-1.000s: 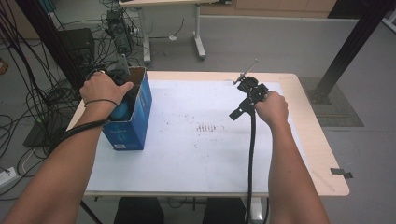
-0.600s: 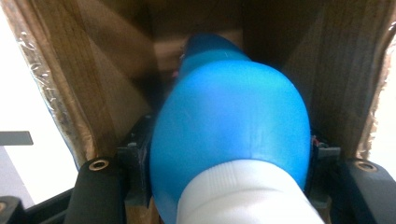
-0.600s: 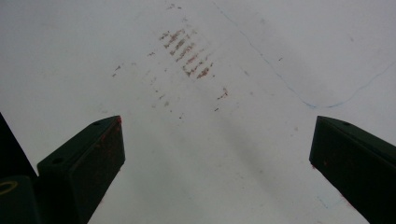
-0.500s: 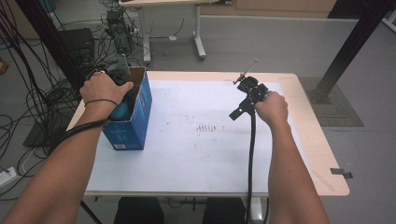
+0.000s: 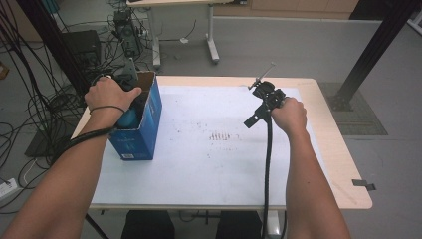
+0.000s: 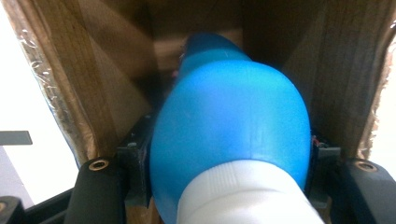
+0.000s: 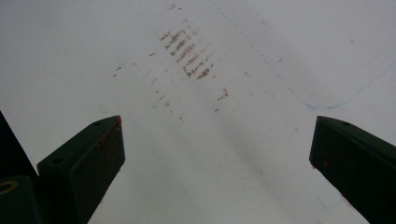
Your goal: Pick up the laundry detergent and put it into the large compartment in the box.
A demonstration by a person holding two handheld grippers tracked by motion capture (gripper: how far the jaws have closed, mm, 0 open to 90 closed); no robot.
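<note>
The left gripper is reaching down into a blue cardboard box standing at the left edge of the table, and its jaws are pinching a blue bottle from both sides. In the left gripper view the bottle is looking smooth, rounded and egg-shaped, a bright matte blue with a faint seam running along its body, narrowing toward the far end; a white ribbed cap is sitting at the near end, closest to the camera. The bottle is lying inside the box, between brown cardboard walls (the inside is plain and unprinted). In the high view a patch of the same blue is showing under the left hand. The right gripper is hovering over the white table surface on the right, its jaws standing spread wide with nothing between them, above some small reddish-brown marks.
</note>
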